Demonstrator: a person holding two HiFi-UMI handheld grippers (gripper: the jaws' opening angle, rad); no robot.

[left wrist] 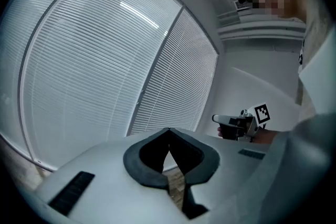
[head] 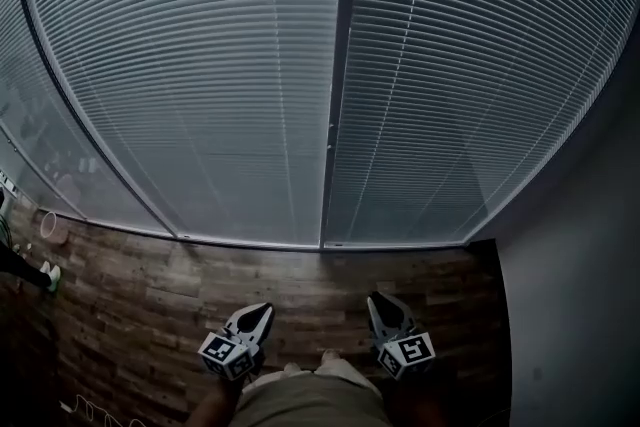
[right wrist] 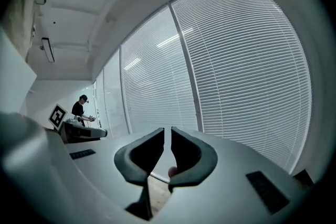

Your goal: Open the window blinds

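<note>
Well, starting at the left, we see a thin white cable (head: pixel 95 409) lying in loops on the wooden floor (head: pixel 150 295). Beyond it a side pane (head: pixel 35 145) meets the main window at an angle. The left gripper (head: pixel 266 308) is held low over the floor, just beside the person's pale clothing (head: pixel 305 400), with its marker cube toward us and its jaws pointing at the window. In the left gripper view we see its jaw tips touching, with only a small wedge of gap below them, and nothing is caught there.

The blinds (head: pixel 200 85) are ahead of both grippers and well apart from them. They hang in two wide panels, lowered all the way to the bottom of the window where it meets the floor. Their slats run level and lie close together, so we see nothing of the outside through them. A dark upright post (head: pixel 338 65) separates the left panel from the right one.

Right of that post, the right gripper (head: pixel 376 298) is held about level with the left one and also points at the window. Its jaws are all but closed: in the right gripper view we see just a thin slit between them, and it holds nothing. Farthest right, a plain grey wall (head: pixel 570 295) runs up beside the right panel.
</note>
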